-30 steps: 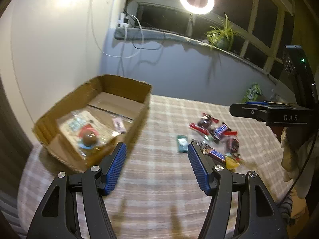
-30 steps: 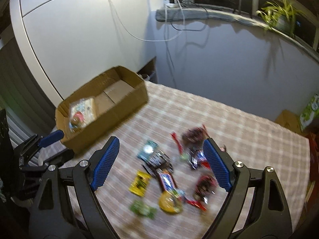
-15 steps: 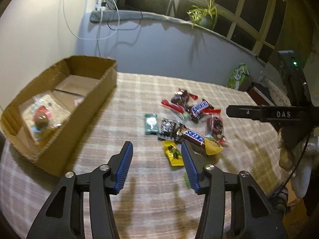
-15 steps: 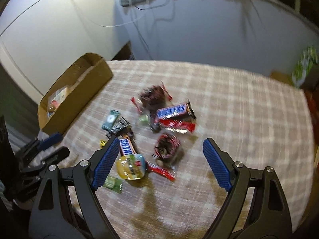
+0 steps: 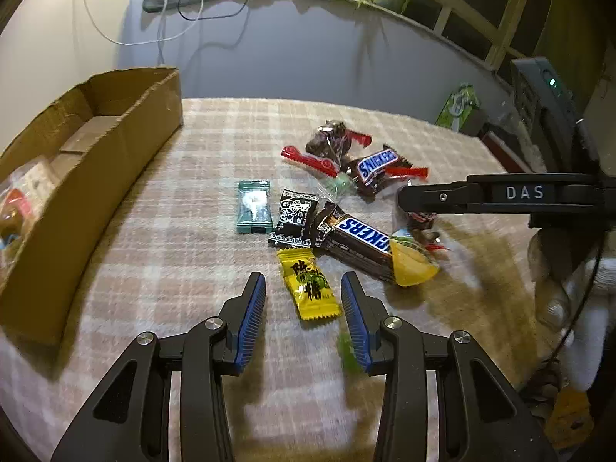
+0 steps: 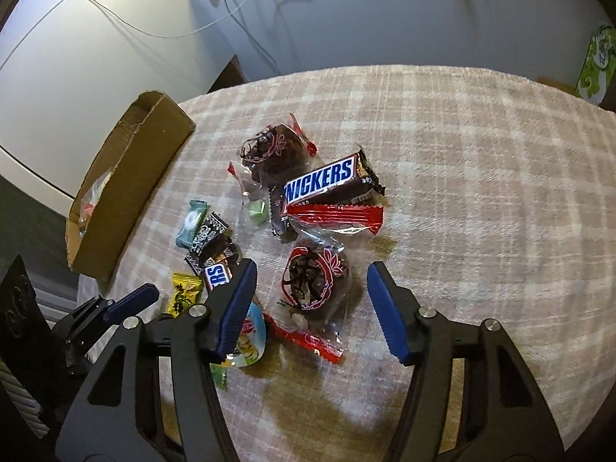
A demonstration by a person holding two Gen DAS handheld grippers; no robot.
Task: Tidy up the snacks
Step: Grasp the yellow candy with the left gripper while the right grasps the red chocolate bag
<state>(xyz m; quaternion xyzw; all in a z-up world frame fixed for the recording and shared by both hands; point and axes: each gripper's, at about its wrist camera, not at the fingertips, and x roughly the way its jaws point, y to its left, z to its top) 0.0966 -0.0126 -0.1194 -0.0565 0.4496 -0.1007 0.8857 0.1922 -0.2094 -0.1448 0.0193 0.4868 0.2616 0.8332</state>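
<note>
Left wrist, green wrapper (image 5: 348, 352) blurred, half-hidden

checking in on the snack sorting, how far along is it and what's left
Early on. Done: the cardboard box holds only a clear packet or so at its near end. In hand: nothing yet. The left gripper brackets the yellow candy, the right gripper the clear-wrapped dark snack; both jaws have just been closing, pads not touching. Left: both Snickers bars, the teal candy and the rest on the checked cloth.
</note>
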